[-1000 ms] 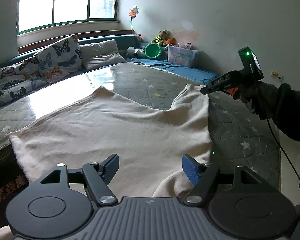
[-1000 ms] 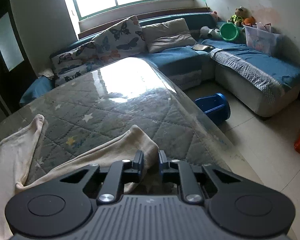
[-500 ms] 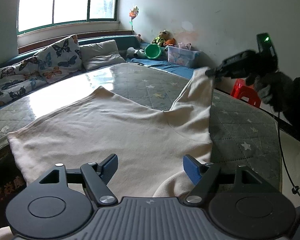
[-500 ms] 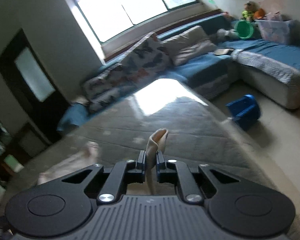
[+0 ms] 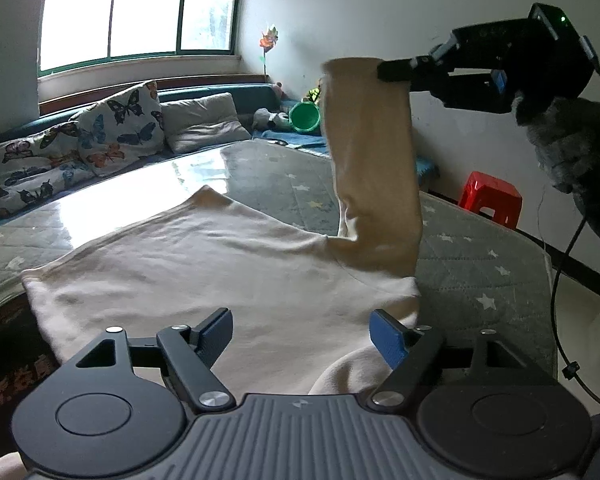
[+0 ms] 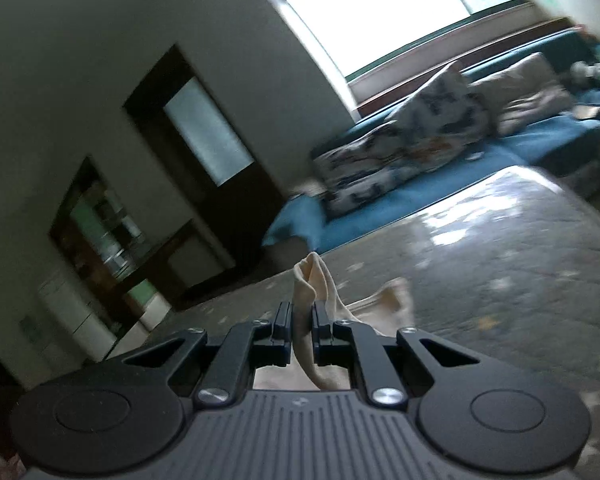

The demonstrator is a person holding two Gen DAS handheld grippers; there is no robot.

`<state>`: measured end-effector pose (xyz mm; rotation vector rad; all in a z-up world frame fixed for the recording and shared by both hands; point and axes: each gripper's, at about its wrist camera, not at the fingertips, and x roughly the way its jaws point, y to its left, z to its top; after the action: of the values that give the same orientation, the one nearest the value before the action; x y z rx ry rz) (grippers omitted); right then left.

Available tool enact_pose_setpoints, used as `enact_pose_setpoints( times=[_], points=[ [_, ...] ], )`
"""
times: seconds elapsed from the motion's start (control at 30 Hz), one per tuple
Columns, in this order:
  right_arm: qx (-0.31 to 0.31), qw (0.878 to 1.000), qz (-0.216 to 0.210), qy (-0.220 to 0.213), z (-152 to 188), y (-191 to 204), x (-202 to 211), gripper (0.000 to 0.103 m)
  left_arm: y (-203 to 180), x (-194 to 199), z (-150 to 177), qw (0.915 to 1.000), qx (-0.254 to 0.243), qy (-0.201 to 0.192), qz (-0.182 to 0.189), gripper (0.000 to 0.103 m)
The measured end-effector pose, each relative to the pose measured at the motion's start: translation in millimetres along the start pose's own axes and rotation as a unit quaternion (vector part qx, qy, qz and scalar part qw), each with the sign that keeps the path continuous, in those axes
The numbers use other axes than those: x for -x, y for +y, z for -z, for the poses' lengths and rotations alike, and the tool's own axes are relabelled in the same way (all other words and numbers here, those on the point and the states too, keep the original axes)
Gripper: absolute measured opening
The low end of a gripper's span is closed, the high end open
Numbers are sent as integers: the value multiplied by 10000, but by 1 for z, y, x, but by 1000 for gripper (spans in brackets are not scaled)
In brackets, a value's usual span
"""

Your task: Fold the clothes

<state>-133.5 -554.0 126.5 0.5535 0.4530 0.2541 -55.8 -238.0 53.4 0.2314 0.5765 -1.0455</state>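
With my right claw (image 6: 302, 322) clamped on the sweatshirt's sleeve cuff (image 6: 312, 280) and my left claw (image 5: 302, 334) opening empty above the body, the sleeve fold was under way, needing a carry inward across the sweatshirt (image 5: 204, 264).

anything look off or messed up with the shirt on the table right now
Nothing damaged or spilled. The cream garment lies mostly flat on the quilted table; only its sleeve stands up, pinched in the right gripper. The left gripper hangs over the hem, its jaws opening.
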Motion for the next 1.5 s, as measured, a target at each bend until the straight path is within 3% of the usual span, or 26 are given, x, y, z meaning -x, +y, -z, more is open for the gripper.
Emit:
enact_pose_setpoints(
  times=[0.33, 0.7, 0.93, 1.03, 1.2, 1.33, 1.43, 1.5],
  points=[
    [243, 9955, -591, 700, 24, 48, -54, 9, 15, 11, 11, 9998, 195, -47, -29, 78],
    [341, 9890, -691, 1262, 56, 77, -95, 9, 28, 20, 19, 9991, 396, -126, -27, 80],
    [520, 9832, -721, 1597, 73, 88, -111, 9, 29, 23, 21, 9989, 432, -146, -44, 83],
    [567, 9802, -767, 1736, 79, 90, -115, 16, 29, 24, 22, 9989, 440, -125, -69, 83],
    [704, 9793, -851, 1698, 76, 92, -105, 18, 32, 22, 24, 9987, 495, -62, -128, 83],
    [911, 9793, -692, 1671, 70, 84, -92, 27, 34, 22, 27, 9986, 499, -18, -178, 83],
    [1220, 9792, -245, 1601, 71, 72, -75, 37, 37, 23, 29, 9984, 521, 15, -232, 83],
    [1439, 9772, 124, 1553, 75, 62, -62, 38, 39, 23, 31, 9980, 571, 46, -274, 83]
  ],
)
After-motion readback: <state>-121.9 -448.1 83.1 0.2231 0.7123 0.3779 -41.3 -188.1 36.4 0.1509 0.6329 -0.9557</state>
